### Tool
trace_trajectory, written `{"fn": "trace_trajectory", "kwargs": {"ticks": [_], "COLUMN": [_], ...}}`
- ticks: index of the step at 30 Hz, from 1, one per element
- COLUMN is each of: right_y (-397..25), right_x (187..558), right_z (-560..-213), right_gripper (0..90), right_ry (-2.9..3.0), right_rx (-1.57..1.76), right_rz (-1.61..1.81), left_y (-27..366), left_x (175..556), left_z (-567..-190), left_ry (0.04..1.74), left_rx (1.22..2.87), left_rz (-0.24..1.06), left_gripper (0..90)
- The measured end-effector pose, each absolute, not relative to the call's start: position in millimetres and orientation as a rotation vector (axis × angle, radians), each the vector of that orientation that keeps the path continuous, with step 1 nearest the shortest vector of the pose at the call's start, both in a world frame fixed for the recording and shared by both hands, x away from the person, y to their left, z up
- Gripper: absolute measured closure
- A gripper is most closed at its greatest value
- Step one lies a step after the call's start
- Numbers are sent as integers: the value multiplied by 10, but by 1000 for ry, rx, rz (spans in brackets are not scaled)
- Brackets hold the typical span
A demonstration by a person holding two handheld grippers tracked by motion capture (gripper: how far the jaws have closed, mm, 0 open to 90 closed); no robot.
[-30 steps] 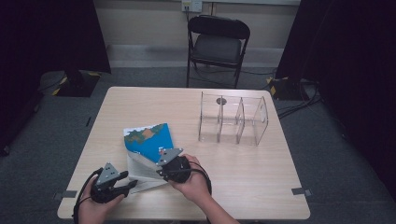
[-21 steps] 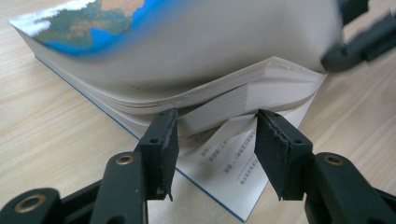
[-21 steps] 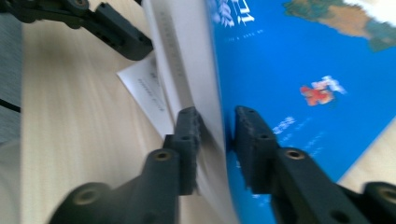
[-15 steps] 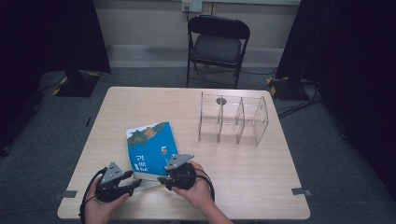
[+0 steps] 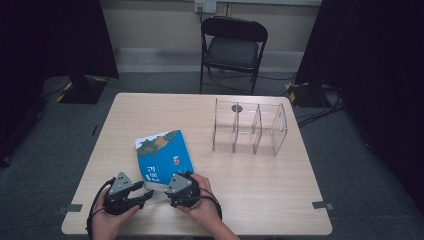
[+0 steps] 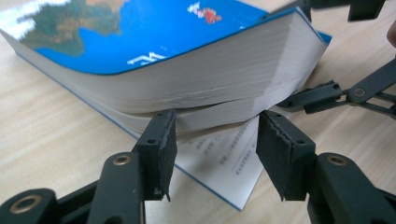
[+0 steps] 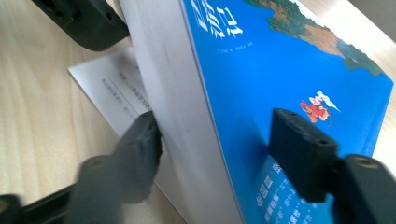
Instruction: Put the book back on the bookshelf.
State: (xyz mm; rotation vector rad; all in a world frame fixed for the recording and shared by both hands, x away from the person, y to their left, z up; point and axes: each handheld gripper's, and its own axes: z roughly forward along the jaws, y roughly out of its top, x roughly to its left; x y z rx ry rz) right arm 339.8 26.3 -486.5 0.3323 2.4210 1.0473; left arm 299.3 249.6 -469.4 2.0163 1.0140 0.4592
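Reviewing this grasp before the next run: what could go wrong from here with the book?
1. The right gripper straddles the book with jaws still open; one jaw sits under the page block, so closing may catch only part of the pages.
2. The bottom page lies splayed flat on the table, and could crease or tear if the book is lifted.
3. The left gripper is open at the page edge and could snag loose pages.

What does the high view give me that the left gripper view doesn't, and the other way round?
High view alone: the clear acrylic three-compartment organizer, the black folding chair and the whole light wooden table. Left gripper view alone: the left claw standing open at the page edges, with a white printed page splayed on the table. Both show the thick blue paperback book.
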Motion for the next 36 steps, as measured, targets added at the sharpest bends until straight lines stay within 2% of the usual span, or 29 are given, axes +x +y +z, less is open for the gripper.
{"fn": "trace_trajectory", "kwargs": {"ticks": [2, 4, 6, 8, 11, 22, 36], "right_y": [260, 256, 253, 254, 258, 269, 265], "right_x": [3383, 3390, 3396, 3412, 3419, 3471, 3557], "right_z": [-4829, -4777, -4737, -4685, -4651, -4437, -4185], "right_gripper": [497, 537, 564, 579, 594, 612, 623], "right_ry": [2424, 2446, 2457, 2480, 2491, 2532, 2559], "right_rx": [281, 288, 274, 283, 284, 310, 338], "right_rz": [1041, 1032, 1016, 1000, 986, 955, 946], "left_y": [2498, 2509, 2498, 2474, 2460, 2637, 2552], "left_x": [2991, 2995, 2993, 2993, 2974, 2932, 2888], "left_z": [-4677, -4664, -4664, -4679, -4729, -4772, -4895], "left_ry": [1004, 996, 973, 957, 948, 969, 954], "left_rx": [1986, 1951, 1955, 1983, 2012, 1949, 2121], "left_rz": [454, 427, 426, 399, 380, 306, 317], "left_gripper": [466, 413, 377, 282, 253, 183, 186]}}
